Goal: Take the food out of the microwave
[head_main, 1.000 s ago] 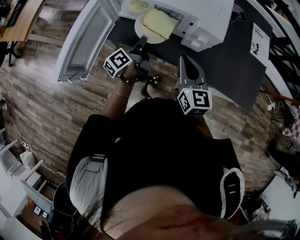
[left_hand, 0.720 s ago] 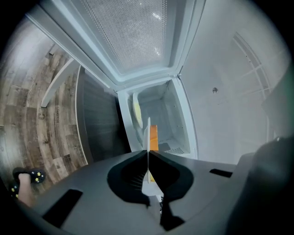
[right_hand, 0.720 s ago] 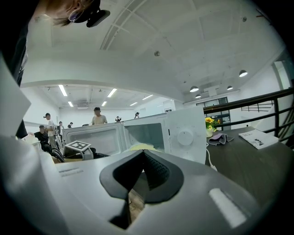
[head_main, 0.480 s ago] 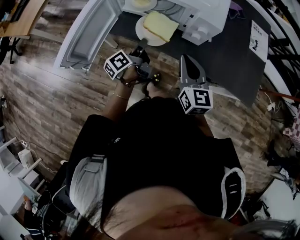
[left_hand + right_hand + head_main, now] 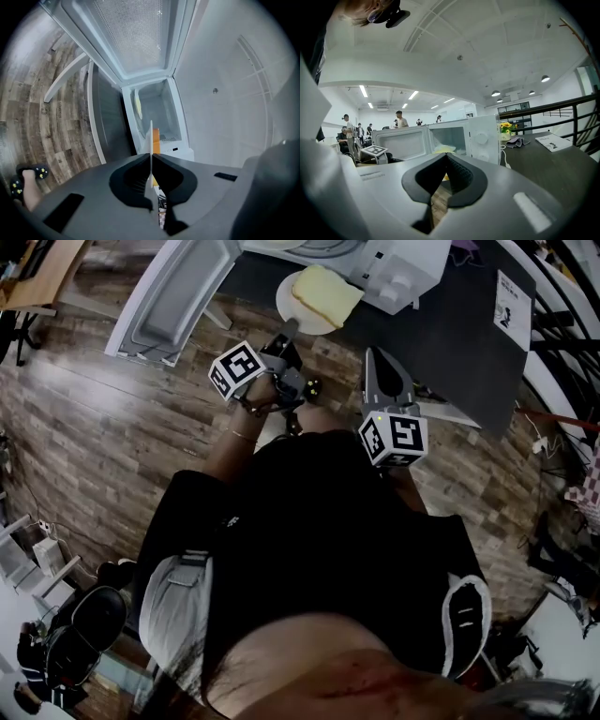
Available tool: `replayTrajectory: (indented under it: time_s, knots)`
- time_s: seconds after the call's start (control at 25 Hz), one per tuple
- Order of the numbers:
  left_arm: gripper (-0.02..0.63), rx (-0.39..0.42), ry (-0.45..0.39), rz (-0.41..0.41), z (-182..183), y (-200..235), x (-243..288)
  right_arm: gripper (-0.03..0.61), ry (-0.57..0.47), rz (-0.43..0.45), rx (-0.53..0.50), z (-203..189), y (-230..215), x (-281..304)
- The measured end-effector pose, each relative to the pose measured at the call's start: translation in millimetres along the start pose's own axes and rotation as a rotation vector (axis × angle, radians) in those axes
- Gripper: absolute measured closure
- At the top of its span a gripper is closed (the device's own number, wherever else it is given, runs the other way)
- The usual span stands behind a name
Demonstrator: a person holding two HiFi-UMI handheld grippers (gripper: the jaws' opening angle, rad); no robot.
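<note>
A white plate [image 5: 285, 298] bearing a yellow slab of food [image 5: 325, 293] hangs just outside the white microwave [image 5: 403, 268], over the dark table [image 5: 469, 343]. My left gripper [image 5: 289, 332] is shut on the plate's near rim. In the left gripper view the plate [image 5: 151, 136] shows edge-on as a thin white line clamped between the jaws of that gripper [image 5: 151, 157], with the food [image 5: 156, 140] behind it. My right gripper [image 5: 373, 354] stays to the right of the plate, apart from it. Seen from its own camera, that gripper [image 5: 446, 154] is shut with nothing in it.
The microwave door [image 5: 173, 296] stands swung wide open to the left. A second pale disc [image 5: 137, 104] stays inside the oven. A printed sheet [image 5: 509, 313] lies on the table's right part. People [image 5: 401, 119] stand far off, and a railing [image 5: 576, 122] runs at the right.
The plate with the food has come out of the microwave's mouth toward me, held by the left gripper. Both grippers have drawn back from the oven.
</note>
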State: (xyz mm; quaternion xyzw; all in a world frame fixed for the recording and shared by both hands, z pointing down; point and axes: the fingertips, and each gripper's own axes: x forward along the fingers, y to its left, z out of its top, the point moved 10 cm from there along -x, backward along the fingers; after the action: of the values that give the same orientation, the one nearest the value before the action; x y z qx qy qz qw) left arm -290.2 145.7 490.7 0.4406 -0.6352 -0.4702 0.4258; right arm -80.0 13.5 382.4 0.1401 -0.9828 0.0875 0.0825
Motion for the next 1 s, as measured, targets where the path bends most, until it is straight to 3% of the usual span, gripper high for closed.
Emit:
replayTrajectory:
  time_s: [0.64,1.0]
  knots:
    - [0.597,0.018,0.137,-0.015,-70.2,-18.9,26.0,0.581,-0.055,-0.108,0.014,6.1,-51.7,-42.1]
    - [0.594,-0.018,0.096,-0.003,-113.8,-22.0,55.0,0.581,-0.034,-0.145,0.018,11.5,-128.3,-72.4]
